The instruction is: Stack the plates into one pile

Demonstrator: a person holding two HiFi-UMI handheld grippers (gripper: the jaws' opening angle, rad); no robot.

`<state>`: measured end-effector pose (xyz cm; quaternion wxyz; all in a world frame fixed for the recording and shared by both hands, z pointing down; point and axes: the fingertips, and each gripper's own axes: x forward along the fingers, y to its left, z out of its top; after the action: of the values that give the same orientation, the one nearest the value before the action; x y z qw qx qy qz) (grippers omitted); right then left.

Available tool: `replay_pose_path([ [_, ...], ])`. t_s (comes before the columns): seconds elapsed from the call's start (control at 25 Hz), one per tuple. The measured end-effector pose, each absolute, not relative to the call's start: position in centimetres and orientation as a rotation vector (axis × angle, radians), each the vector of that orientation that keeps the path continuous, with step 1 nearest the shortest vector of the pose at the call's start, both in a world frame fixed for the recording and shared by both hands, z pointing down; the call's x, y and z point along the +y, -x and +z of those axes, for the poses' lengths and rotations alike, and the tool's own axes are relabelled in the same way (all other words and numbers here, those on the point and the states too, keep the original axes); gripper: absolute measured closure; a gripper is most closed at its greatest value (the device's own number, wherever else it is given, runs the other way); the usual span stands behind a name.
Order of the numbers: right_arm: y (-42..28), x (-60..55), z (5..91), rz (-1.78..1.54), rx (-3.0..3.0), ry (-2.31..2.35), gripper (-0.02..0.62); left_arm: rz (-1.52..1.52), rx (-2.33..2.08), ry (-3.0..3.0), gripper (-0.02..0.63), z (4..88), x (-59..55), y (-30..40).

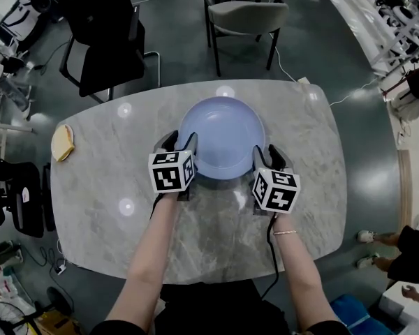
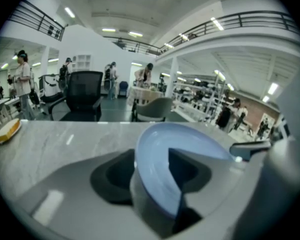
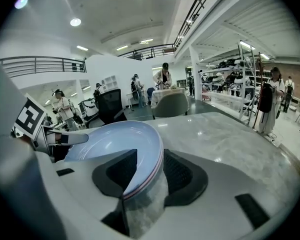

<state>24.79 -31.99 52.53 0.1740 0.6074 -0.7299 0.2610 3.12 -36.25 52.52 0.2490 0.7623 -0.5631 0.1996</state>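
Blue plates (image 1: 222,135) in one pile at the middle of the marble desk (image 1: 126,166), flat on its top. Only one pile on the desk.

Left tool (image 1: 181,142) at the pile's near-left rim, right tool (image 1: 267,153) at its near-right rim. Both angled downward and away from the person, marker cubes uppermost.

Left gripper view: left tool (image 2: 152,176) with jaws wide apart, rim of the blue plates (image 2: 190,144) passing between them. One jaw over the inside of the top plate, the other outside the rim. Pads not pressing on it.

Right gripper view: right tool (image 3: 147,176) straddling the rim of the blue plates (image 3: 110,144) in the same way, layered edges showing along that rim. Inner pad (image 3: 115,176) over the plate's inside, outer pad (image 3: 185,176) just outside. Clamped on the rim by the look of it, though contact at the outer pad hard to confirm from this angle.

Elsewhere: small yellow item (image 1: 63,142) near the desk's left edge, well apart from the pile. Black chair (image 1: 101,33) and grey chair (image 1: 246,16) beyond the far edge.
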Motion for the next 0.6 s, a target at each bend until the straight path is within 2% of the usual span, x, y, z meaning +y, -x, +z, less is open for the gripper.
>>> replay_pose_path([
  [0.36, -23.5, -30.8, 48.3, 0.641, -2.189, -1.715, 0.445, 0.471, -1.545, -2.151, 0.458, 48.4, -34.3, -3.2],
  [0.6, -22.9, -28.9, 45.2, 0.555, -2.272, -1.716, 0.478, 0.433, -1.572, -2.197, 0.499, 45.8, -32.1, -3.3],
])
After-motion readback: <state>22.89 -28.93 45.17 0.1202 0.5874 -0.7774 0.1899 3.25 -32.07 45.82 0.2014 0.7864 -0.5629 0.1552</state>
